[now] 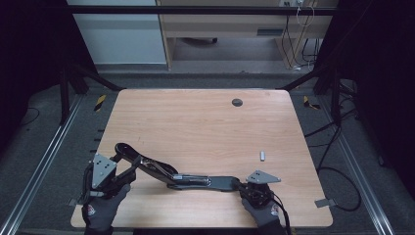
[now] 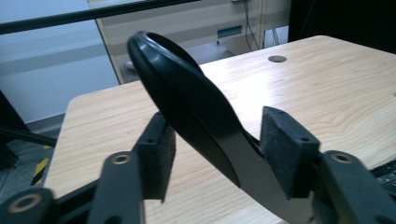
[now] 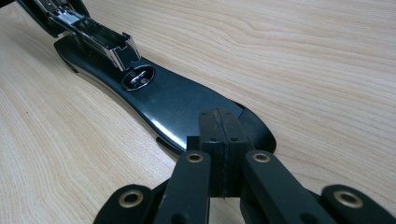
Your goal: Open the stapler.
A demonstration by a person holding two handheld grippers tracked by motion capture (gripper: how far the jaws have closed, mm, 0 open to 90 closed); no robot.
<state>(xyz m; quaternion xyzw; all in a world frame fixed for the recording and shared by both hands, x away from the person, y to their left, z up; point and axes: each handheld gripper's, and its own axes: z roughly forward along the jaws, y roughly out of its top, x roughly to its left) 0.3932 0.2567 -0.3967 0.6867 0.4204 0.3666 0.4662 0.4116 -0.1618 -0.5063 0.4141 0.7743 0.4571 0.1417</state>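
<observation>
At the near edge of the tabletop (image 1: 205,122), an opened black stapler (image 1: 181,176) lies stretched between the two tools. The right tool (image 1: 243,186) has its jaws pressed together, pad against pad, with the tips resting on the end of the stapler's flat black base (image 3: 187,107); in the right gripper view the base runs away from the jaws toward the metal staple channel (image 3: 100,39). The left tool (image 1: 120,174) has its jaws spread, and the stapler's raised top arm (image 2: 187,102) stands between its pads (image 2: 285,149), close to the right pad with a gap to the left one. Whether it touches that pad cannot be told. Farther out, well apart to the right, a small pale object (image 1: 262,155) lies on the wood, and a round dark hole (image 1: 237,102) sits near the far edge.
</observation>
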